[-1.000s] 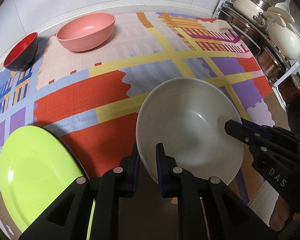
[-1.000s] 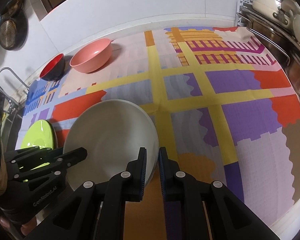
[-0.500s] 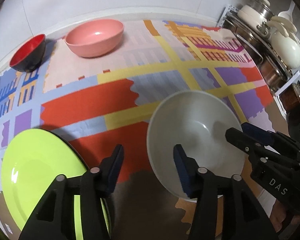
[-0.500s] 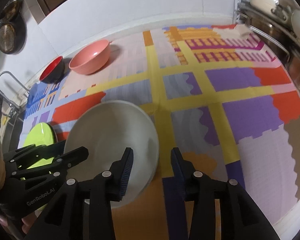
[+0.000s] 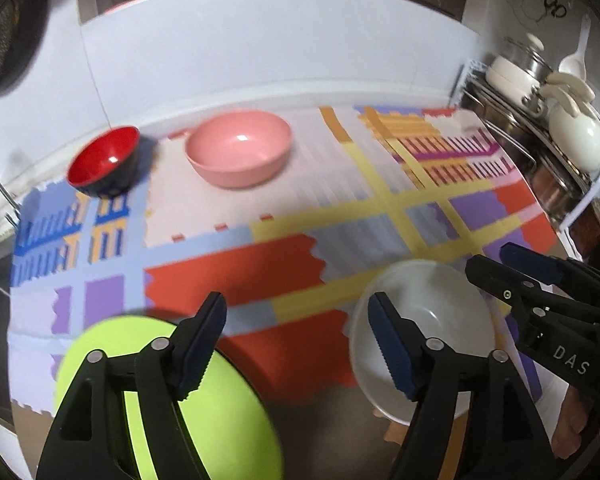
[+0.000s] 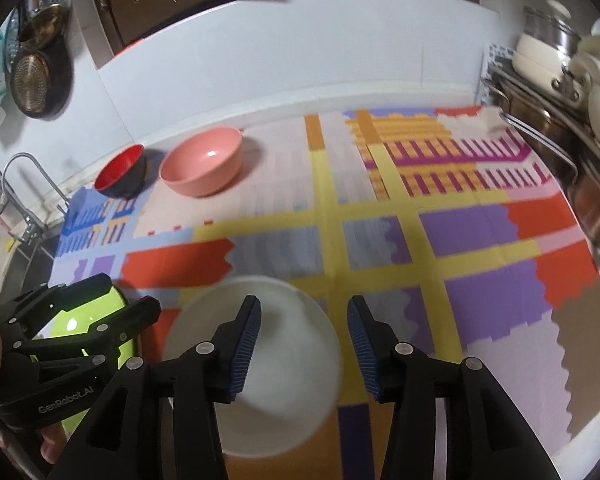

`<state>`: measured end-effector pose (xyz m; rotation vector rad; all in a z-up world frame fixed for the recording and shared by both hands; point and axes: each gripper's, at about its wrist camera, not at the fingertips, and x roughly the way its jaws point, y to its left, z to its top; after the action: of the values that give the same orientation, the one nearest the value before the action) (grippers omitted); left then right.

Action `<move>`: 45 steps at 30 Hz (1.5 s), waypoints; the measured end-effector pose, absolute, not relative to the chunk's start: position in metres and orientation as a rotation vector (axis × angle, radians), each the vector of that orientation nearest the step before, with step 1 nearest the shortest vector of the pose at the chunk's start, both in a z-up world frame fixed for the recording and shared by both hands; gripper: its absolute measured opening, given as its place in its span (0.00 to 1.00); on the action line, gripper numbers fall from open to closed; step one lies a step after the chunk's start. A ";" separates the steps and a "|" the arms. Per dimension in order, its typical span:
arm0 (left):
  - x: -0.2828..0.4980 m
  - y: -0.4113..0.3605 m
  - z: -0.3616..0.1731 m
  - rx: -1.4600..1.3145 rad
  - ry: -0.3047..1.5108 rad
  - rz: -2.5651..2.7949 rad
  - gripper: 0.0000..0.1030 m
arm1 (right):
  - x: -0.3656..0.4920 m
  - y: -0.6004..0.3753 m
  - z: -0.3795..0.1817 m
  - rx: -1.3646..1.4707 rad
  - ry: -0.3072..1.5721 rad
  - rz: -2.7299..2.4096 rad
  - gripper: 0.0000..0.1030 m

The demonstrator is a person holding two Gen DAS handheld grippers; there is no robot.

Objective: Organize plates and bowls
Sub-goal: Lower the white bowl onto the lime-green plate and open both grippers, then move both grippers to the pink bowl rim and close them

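Left wrist view: the left gripper (image 5: 296,344) has its two black fingers with blue ribbed pads spread wide, holding nothing. Its left finger hangs over the round lime-green plate (image 5: 228,412), which lies flat at the near left edge of the multicoloured patterned mat (image 5: 236,272). Its right finger (image 5: 392,352) overlaps the near left rim of the wide off-white shallow bowl (image 5: 428,320), which rests upright on the mat at the near right; whether the pad touches the rim cannot be told. The right gripper (image 5: 540,288), black and lettered DAS, reaches in from the right edge over that bowl's right side. At the far left of the mat stand a small bowl, red inside and black outside (image 5: 102,160), and just beside it to the right a larger pink bowl (image 5: 240,146), the two close but apart. A rack of steel pots and cream-coloured cookware (image 5: 540,120) lines the right wall.

Right wrist view: the right gripper (image 6: 304,344) is likewise spread open and empty. Its left finger sits over the off-white bowl (image 6: 292,344), its right finger over bare mat (image 6: 480,240). The left gripper (image 6: 100,316), marked GenRobot.AI, shows at the lower left above the lime-green plate (image 6: 104,312). The red-and-black bowl (image 6: 120,174) and the pink bowl (image 6: 202,162) stand at the far left, near the white wall. Much of this view is blurred.
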<state>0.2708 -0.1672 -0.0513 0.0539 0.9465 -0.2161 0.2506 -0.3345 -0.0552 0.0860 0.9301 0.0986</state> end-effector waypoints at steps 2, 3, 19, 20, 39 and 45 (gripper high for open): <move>0.275 -0.161 -0.046 0.058 0.929 -0.199 0.73 | 0.255 -0.330 -0.050 0.072 0.912 0.103 0.51; 0.278 -0.158 -0.044 0.059 0.922 -0.192 0.74 | 0.258 -0.327 -0.048 0.063 0.903 0.105 0.52; 0.320 -0.116 -0.010 0.096 0.838 -0.108 0.74 | 0.313 -0.286 -0.017 0.025 0.822 0.185 0.52; 0.325 -0.114 -0.009 0.100 0.837 -0.103 0.74 | 0.318 -0.282 -0.015 0.019 0.818 0.190 0.52; 0.411 -0.090 -0.032 0.090 0.914 -0.097 0.76 | 0.409 -0.256 -0.029 0.004 0.891 0.220 0.52; 0.439 -0.083 -0.046 0.085 0.939 -0.108 0.76 | 0.435 -0.251 -0.044 0.006 0.925 0.217 0.52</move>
<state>0.4391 -0.0831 -0.0456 0.0854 0.9388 -0.1076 0.4349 -0.2513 -0.0436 0.0064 0.9248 0.2174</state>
